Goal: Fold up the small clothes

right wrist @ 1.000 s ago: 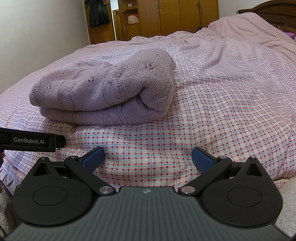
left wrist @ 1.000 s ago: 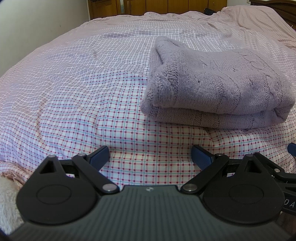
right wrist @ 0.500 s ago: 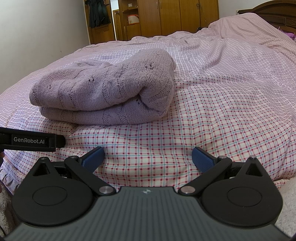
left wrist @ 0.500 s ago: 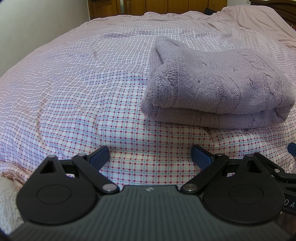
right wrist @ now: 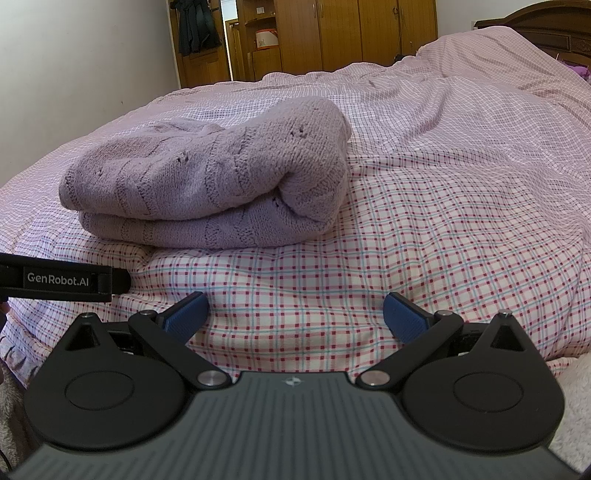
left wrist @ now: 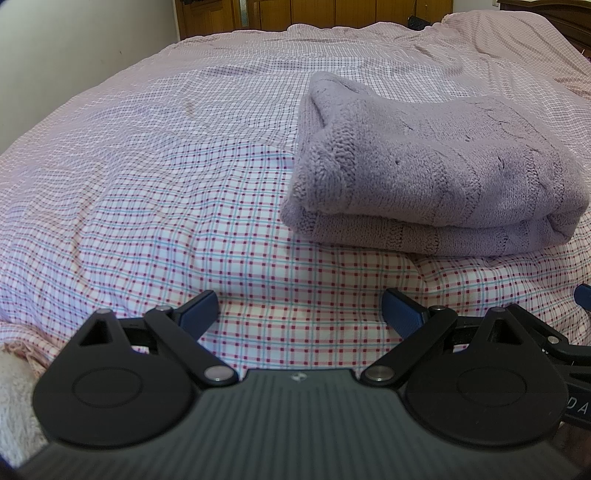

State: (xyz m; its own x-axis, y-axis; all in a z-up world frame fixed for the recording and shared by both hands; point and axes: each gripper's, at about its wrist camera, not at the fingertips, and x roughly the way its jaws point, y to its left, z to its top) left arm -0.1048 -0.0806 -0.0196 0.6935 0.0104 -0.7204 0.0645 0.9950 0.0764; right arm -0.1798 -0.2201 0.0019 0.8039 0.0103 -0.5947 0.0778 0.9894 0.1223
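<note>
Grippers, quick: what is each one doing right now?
Left gripper: open, empty, short of the folded lilac knitted sweater.
Right gripper: open, empty, over the pink checked bedsheet.

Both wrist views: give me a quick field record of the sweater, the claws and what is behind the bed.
garment: lilac knit sweater, folded into a thick two-layer bundle
resting on: checked bedspread, near the front edge of the bed
left claw: open, empty, short of the sweater, no contact
right claw: open, empty, short of the sweater, no contact
sweater position: to the right in the left view, to the left in the right view
background: wooden wardrobe beyond the bed
task state: sweater looks folded; neither claw holds it
</note>
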